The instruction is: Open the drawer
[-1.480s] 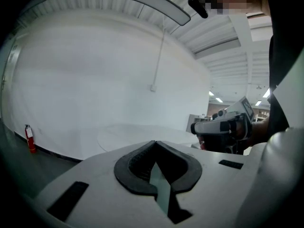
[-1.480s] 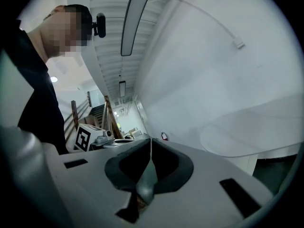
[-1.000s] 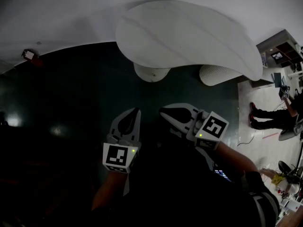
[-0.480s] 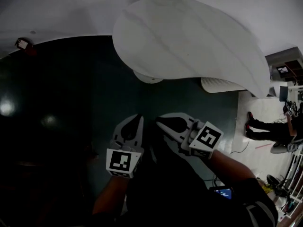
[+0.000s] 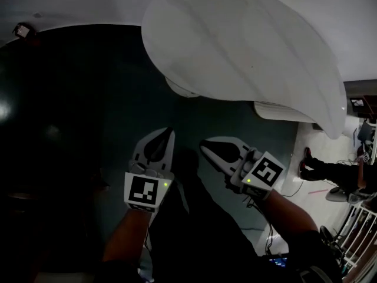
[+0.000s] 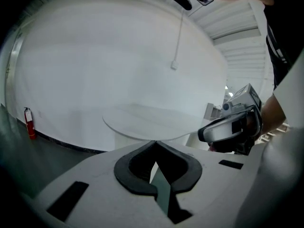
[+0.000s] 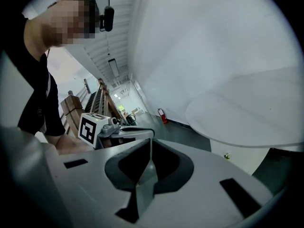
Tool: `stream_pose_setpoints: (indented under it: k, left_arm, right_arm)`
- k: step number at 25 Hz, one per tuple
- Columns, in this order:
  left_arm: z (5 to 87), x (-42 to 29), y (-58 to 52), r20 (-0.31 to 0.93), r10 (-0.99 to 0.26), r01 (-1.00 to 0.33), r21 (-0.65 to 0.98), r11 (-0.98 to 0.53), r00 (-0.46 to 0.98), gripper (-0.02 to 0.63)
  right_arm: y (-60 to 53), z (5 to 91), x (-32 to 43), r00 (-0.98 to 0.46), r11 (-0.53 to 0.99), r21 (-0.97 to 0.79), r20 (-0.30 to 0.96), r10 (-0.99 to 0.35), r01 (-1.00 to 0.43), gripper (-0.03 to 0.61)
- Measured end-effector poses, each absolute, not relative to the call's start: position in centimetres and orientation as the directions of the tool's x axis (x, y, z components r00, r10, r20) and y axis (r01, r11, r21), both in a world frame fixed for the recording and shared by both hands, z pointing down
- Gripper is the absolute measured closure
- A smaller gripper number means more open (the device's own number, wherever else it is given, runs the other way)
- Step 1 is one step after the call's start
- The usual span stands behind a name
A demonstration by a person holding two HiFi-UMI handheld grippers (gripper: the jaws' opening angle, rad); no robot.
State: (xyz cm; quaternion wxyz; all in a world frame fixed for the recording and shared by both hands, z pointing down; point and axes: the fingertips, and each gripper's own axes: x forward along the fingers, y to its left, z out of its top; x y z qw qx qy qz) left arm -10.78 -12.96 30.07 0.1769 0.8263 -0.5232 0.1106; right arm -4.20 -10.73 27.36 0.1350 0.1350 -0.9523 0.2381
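Observation:
No drawer shows in any view. My left gripper (image 5: 167, 132) hangs over the dark floor, in front of a round white table (image 5: 247, 46). Its jaws are shut with nothing between them, and the tips meet in the left gripper view (image 6: 155, 144). My right gripper (image 5: 204, 144) is just to its right, also shut and empty, its jaws closed to a point in the right gripper view (image 7: 149, 141). Each gripper shows in the other's view: the right gripper (image 6: 232, 127) and the left gripper (image 7: 102, 127). Both point toward the table (image 6: 152, 120) and touch nothing.
The table stands on a white pedestal (image 5: 182, 88), with a ribbed white unit (image 5: 283, 112) beside it. A red fire extinguisher (image 6: 29, 122) hangs on the white wall. At the right are a person's legs (image 5: 321, 170), cables and shelving.
Both grippers have sunk, still side by side and shut. The table top has grown larger in the head view and now covers more of its upper part.

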Motion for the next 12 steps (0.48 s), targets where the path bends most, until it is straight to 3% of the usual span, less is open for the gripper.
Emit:
stream_pose_setpoints:
  k: [6,12]
  left_arm:
    - [33.5,-11.3,-14.7,0.347,-0.813,-0.878,0.074,-0.473,0.467,0.603]
    - [39.4,-11.4,-15.2,0.366,-0.786,-0.852,0.038,-0.522,0.498,0.601]
  right_arm:
    - [-11.9,35.0,-4.2,-0.911,0.852,-0.416,0.384,-0.153,-0.318,0.56]
    - [-13.6,42.2,-4.9,-0.887,0.841,-0.393,0.418,-0.195,-0.371,0.56]
